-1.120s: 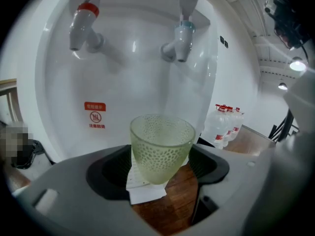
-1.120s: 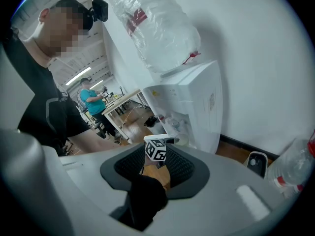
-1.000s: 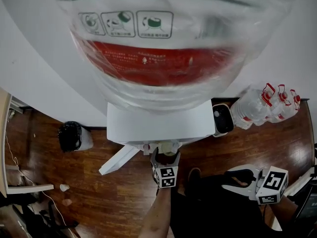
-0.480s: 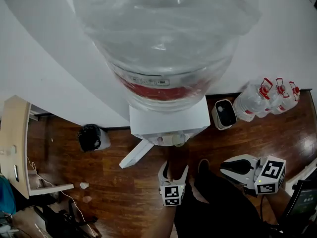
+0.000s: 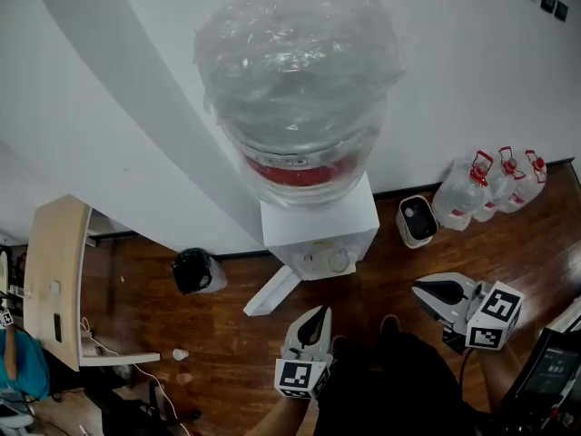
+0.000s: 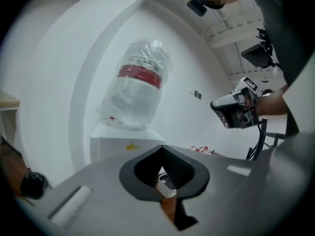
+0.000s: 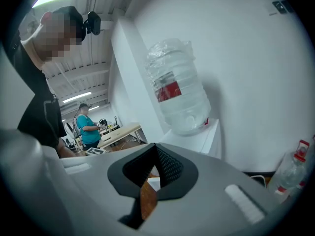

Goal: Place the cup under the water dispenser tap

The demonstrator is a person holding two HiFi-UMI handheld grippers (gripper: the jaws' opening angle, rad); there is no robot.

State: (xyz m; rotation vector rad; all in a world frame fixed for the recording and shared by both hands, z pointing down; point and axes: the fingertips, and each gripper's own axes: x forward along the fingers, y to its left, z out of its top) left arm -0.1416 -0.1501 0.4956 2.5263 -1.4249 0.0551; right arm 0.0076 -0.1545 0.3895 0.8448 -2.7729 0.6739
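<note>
We hold both grippers with their jaws pressed together and nothing between them. The left gripper [image 5: 318,314] is near us, with the right gripper [image 5: 422,288] off to its right. The cup [image 5: 339,261], a small pale round shape, sits at the front of the water dispenser [image 5: 318,227], beyond both grippers and clear of them.

**A:** Could any print be read?

**B:** None. The bottle [image 5: 300,80] on the dispenser [image 5: 320,230] wore a red label [image 5: 295,173], but its lettering was too small to make out.

**A:** And the cubes?

**B:** The cube [image 5: 298,377] on the left tongs [image 5: 318,314] and the cube [image 5: 493,316] on the right tongs [image 5: 419,287] showed only black-and-white square markers, no letters or digits. A yellow mark [image 6: 131,146] on the dispenser's front was unreadable too.
</note>
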